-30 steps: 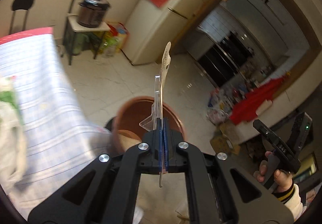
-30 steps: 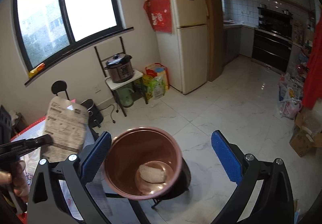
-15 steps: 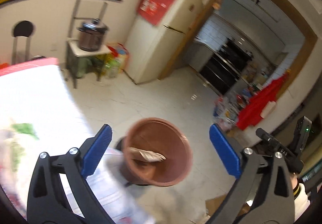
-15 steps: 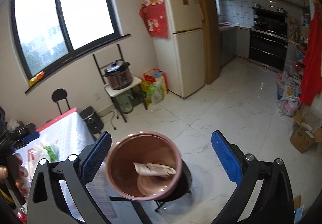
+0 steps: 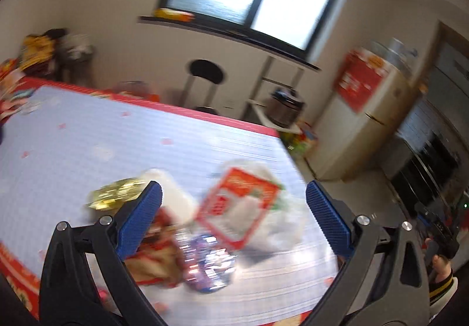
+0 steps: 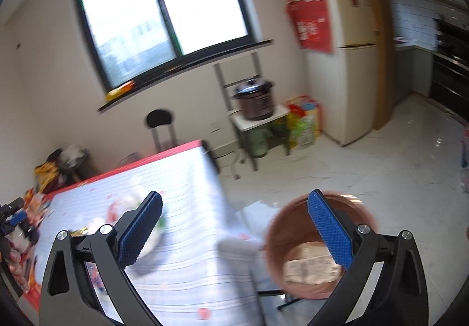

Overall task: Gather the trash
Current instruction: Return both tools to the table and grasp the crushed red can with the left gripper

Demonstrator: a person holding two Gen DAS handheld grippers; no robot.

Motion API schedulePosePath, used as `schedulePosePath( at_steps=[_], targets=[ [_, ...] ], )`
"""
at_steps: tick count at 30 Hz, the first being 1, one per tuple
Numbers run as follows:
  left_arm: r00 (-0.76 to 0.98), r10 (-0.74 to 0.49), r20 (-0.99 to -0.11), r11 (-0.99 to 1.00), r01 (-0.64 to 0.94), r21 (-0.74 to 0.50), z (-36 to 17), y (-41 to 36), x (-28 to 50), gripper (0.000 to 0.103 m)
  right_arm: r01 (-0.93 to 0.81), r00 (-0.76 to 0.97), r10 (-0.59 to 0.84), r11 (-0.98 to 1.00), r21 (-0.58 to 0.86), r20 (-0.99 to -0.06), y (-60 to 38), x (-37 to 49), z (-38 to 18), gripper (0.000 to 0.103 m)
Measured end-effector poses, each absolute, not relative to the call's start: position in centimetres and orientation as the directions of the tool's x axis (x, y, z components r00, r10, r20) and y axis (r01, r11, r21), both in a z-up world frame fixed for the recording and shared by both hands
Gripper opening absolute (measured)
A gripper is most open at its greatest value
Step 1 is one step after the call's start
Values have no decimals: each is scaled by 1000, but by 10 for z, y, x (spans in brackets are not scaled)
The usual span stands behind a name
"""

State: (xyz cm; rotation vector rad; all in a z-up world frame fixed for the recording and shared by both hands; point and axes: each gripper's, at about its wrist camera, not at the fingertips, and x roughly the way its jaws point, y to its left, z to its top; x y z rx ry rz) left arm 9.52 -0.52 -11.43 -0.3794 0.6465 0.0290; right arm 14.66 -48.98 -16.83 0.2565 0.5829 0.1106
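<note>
The trash still to be collected lay in a loose heap on the table (image 5: pixel 88 150), near its front corner: a red-and-white printed packet (image 5: pixel 240 205) on top of a clear plastic bag (image 5: pixel 281 226), a shiny purple wrapper (image 5: pixel 205 261) below it, a red-and-tan packet (image 5: pixel 155 255) to the left, a white lump (image 5: pixel 173 194) behind, and a gold foil wrapper (image 5: pixel 117 194) at the far left. That made about six pieces, though blur left the count uncertain. One flat printed packet (image 6: pixel 310 266) already lay at the bottom of the brown bin (image 6: pixel 281 238), which stood on the floor just beside the table's edge; whether anything lay under it could not be told.

So the job looked begun but far from done: one piece binned, the heap remaining.

The left gripper (image 5: pixel 233 217) had just been opening; its blue pads (image 5: pixel 140 220) stood wide apart with nothing pinched between them, and it hung over the heap. The right gripper (image 6: pixel 234 229) was likewise spread wide and empty, framing the table's edge and the bin.

Farther out stood one black stool (image 5: pixel 205 79), one cooker (image 6: pixel 256 100) on a small stand, and one fridge (image 6: pixel 348 62).
</note>
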Motion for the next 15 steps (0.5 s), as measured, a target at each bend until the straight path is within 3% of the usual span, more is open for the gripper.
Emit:
schedulePosePath(
  at_steps=[6,15],
  targets=[
    [751,39,-660,876,-343,-338,-137,98,27,97,-170,766,301,947,273,-568,-389,158,-173,98],
    [655,9,-756,827,-430,-362,-204,156,-34,96,-324,674,405,913,246,-617,-260,159,-174,98]
  ],
)
